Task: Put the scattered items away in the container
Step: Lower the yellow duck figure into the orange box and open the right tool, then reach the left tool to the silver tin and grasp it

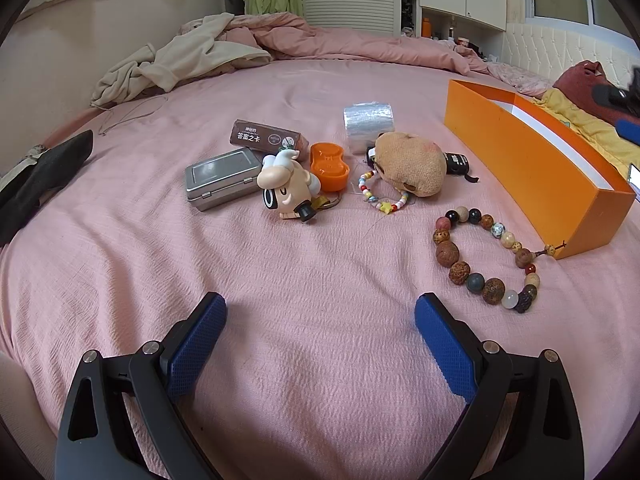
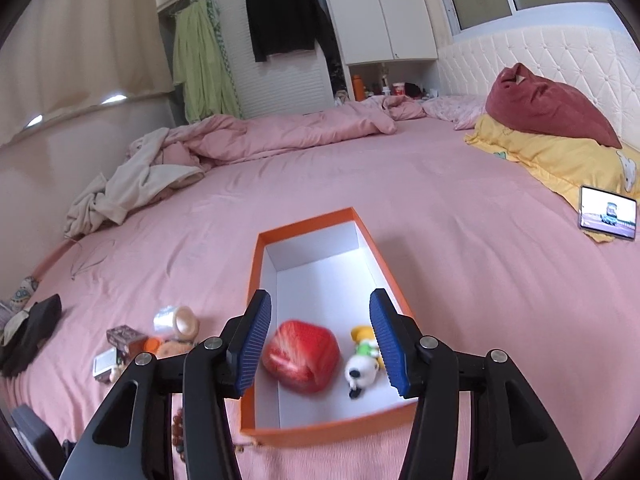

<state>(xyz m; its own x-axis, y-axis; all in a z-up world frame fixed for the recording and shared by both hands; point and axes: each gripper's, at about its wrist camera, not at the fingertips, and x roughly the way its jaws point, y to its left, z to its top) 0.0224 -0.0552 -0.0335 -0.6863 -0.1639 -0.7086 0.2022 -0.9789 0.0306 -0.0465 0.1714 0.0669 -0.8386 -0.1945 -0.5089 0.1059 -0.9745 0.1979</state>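
The right claw (image 2: 320,336) hangs over the near end of the orange box (image 2: 256,280), half open and holding nothing. The red strawberry (image 2: 302,356) is already inside the box, so lift straight up. The left claw (image 1: 320,344) waits wide open and empty above the bed (image 1: 320,264), tilted down toward the bracelet (image 1: 486,256).

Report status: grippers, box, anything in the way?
Left hand-held gripper open, empty, over bare sheet. Right hand-held gripper open above orange box; red strawberry toy and small dog figure inside. Bead bracelet beside box, path clear.
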